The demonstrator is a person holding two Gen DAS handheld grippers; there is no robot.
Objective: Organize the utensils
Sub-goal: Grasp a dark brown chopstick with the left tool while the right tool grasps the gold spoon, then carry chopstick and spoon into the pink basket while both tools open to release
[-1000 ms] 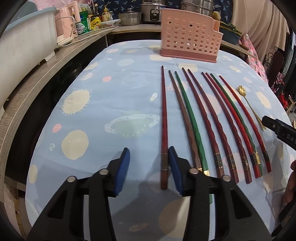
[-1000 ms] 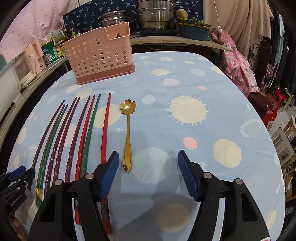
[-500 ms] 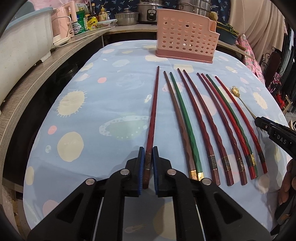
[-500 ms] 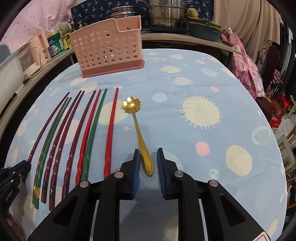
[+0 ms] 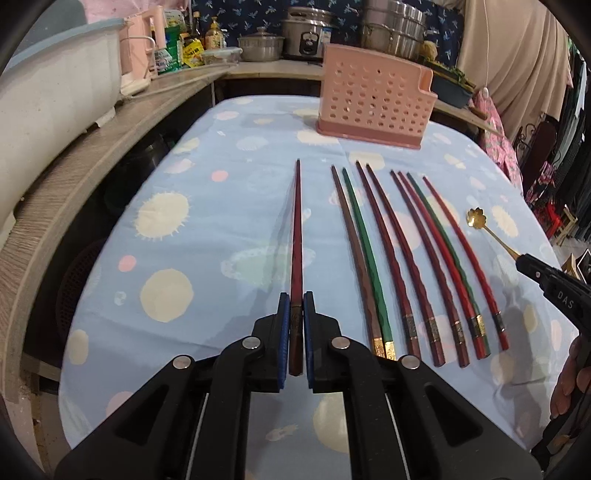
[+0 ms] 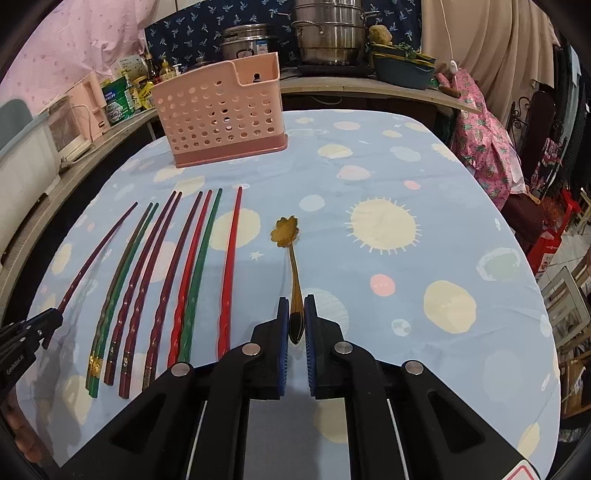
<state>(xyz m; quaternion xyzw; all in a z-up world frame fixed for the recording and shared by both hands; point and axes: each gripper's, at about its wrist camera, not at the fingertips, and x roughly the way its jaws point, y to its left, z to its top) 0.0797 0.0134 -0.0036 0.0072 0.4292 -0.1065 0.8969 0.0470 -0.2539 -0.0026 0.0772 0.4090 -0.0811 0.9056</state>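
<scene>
My left gripper (image 5: 294, 306) is shut on the thick end of a dark red chopstick (image 5: 296, 229), whose tip points toward the pink perforated utensil holder (image 5: 373, 99) at the far side of the table. Several more chopsticks (image 5: 406, 251), red, green and brown, lie side by side to its right. My right gripper (image 6: 294, 310) is shut on the handle of a gold flower-bowl spoon (image 6: 290, 240), just right of the row of chopsticks (image 6: 177, 273). The pink utensil holder (image 6: 221, 110) stands upright beyond them. Each gripper shows at the edge of the other's view.
The table wears a blue cloth (image 6: 406, 229) with sun and planet prints. A wooden counter (image 5: 74, 162) runs along the left with a white tub (image 5: 55, 96), bottles and pots (image 5: 306, 33). A chair with pink fabric (image 6: 491, 147) stands at the right.
Both grippers shut, the left on the leftmost chopstick, the right on the spoon handle. Both then rose slightly, and the held chopstick's tip swung away from the row.
</scene>
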